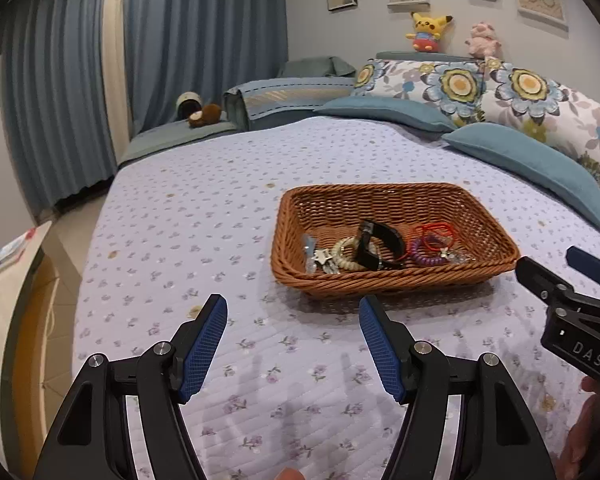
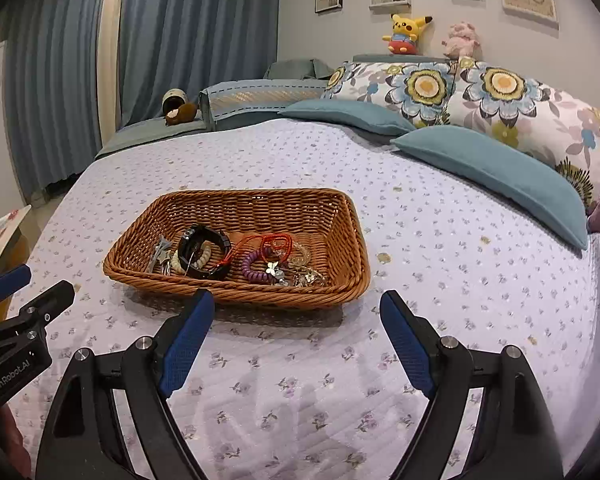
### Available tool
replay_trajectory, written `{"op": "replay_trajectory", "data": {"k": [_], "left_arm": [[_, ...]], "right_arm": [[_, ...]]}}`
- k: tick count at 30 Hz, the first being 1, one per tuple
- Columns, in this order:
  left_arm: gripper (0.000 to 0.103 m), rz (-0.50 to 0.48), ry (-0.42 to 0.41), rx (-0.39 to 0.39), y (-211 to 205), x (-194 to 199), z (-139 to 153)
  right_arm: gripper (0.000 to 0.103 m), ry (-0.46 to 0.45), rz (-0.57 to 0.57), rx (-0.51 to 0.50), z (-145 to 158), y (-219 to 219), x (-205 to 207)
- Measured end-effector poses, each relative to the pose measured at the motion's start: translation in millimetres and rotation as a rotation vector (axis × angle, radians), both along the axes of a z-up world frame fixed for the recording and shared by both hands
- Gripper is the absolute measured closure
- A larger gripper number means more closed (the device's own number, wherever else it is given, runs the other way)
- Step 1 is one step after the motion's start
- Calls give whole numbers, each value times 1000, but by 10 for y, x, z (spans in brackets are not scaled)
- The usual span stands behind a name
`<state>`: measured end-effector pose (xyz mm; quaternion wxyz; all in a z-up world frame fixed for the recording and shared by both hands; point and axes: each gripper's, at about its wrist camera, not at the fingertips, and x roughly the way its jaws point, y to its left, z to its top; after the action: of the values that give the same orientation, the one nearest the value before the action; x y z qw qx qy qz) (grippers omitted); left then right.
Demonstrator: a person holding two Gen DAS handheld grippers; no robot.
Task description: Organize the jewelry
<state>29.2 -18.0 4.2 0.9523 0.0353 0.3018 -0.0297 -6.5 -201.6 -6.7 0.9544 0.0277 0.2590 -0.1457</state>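
Currently heaped in the near half of a wicker basket (image 2: 352,220) on the bed (image 2: 460,260): a black bracelet (image 2: 202,250), a cream bead bracelet (image 1: 346,258), a purple coil band (image 2: 256,268), a red cord (image 2: 276,242), silver clips (image 1: 320,260) at 9 o'clock of the heap. Pieces touching and overlapping; chains at 3 o'clock too small to tell apart.

Left tongs (image 1: 292,336): spread wide, gripping nothing, hovering over the quilt at 6 o'clock of the basket. Right tongs (image 2: 296,336): likewise spread and empty, at 6 o'clock, near the front rim.

Risks:
- Snagging: lifting one piece likely to drag tangled neighbours out.
- Basket sliding or tipping on soft bedding if the rim is pushed.
- Collision between both tongs, close together.
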Motion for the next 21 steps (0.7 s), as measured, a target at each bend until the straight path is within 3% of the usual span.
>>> {"op": "replay_trajectory", "data": {"k": [11,21], "left_arm": [[33,0,11,21,-14,15,-59],[33,25,16,30,25,39,-95]], "right_arm": [[17,8,19,34,-26,-3,-10],[17,4,45,4,-10,101,-24]]}}
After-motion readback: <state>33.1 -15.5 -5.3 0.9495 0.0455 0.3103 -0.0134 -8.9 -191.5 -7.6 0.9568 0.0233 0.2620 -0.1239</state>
